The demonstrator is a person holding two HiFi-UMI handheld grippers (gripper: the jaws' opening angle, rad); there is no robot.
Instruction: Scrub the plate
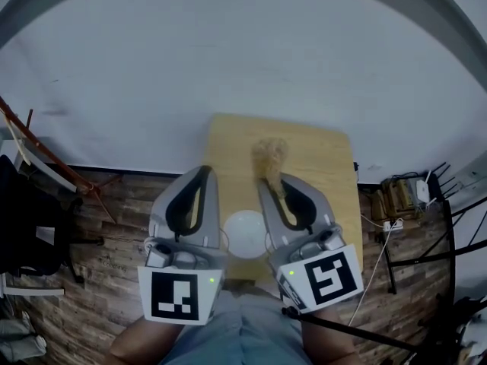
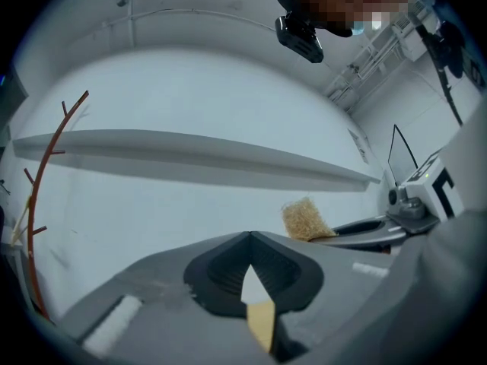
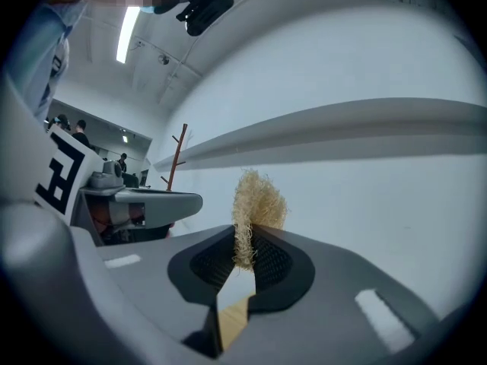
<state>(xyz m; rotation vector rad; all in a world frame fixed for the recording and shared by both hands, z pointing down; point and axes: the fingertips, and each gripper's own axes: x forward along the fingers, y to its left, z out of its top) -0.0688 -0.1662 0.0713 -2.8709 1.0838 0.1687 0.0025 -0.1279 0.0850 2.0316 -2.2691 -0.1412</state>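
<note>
Right tongs (image 3: 242,234) clamp scrubber (image 3: 257,200), left tongs (image 2: 249,236) closed, empty; plate (image 1: 245,234) on bench (image 1: 228,139), centre frame between my tongs, frame-below scrubber.

Plate (image 1: 246,233) on the table (image 1: 319,154), close to its near edge, placed in the head view between the left gripper (image 1: 205,171) at its left and the right gripper (image 1: 271,179) at its right, both side by side above the table. Scrubber (image 1: 269,157) between the right gripper's jaws, jutting past their tips over the table's middle, beyond the plate. Wall (image 1: 228,52) behind the table; coat stand (image 1: 46,154) on the floor (image 1: 114,226) well to the table's left, power strip (image 1: 393,224) on the floor to its right.
</note>
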